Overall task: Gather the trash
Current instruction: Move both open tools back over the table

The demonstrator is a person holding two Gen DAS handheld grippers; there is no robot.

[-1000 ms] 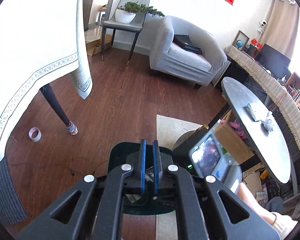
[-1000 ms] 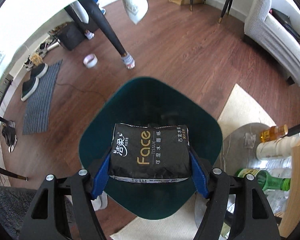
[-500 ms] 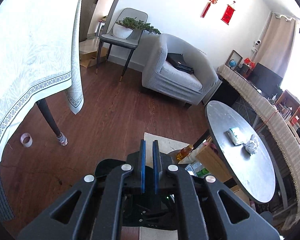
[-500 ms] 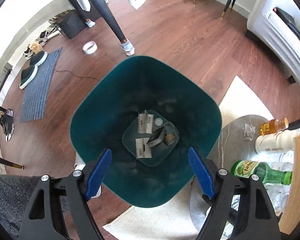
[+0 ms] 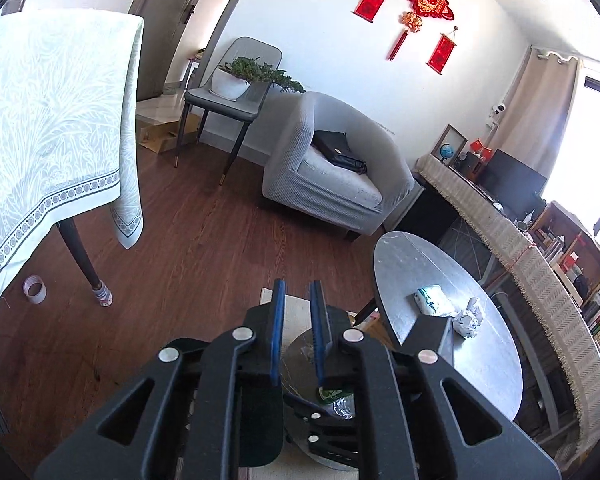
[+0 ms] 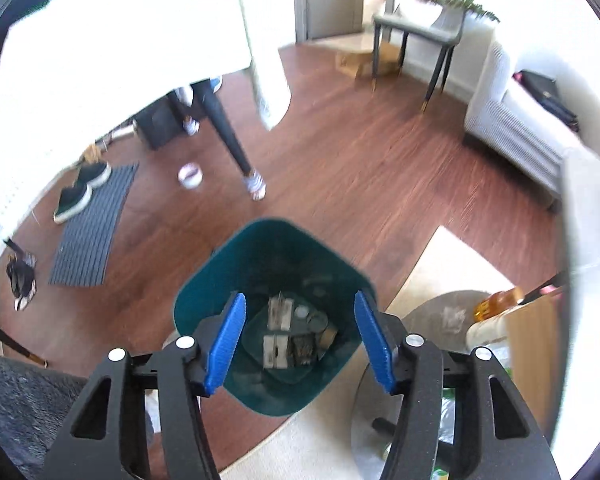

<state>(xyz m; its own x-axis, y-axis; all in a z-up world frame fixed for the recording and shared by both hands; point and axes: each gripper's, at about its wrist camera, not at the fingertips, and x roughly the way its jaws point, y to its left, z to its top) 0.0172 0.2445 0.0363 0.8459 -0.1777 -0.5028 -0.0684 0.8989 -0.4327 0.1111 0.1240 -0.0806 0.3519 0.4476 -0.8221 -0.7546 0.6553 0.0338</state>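
Note:
A dark green trash bin (image 6: 204,292) stands on the wood floor, with paper scraps and a dark packet at its bottom (image 6: 296,340). My right gripper (image 6: 300,316) is open and empty, high above the bin. My left gripper (image 5: 298,300) has its blue pads nearly together with nothing between them. It points toward an oval grey table (image 5: 420,264) at the right. On that table lie a white tissue pack (image 5: 434,300) and a crumpled white paper (image 5: 466,318).
A low round side table (image 6: 432,308) with bottles stands right of the bin on a cream rug (image 6: 452,256). A clothed dining table (image 5: 40,140), a tape roll (image 5: 34,288), a grey armchair (image 5: 332,176) and a chair with a plant (image 5: 232,96) surround the floor.
My right gripper opened and the black tissue packet fell into the bin; the gripper then rose. My left gripper lifted and tilted up toward the oval table.

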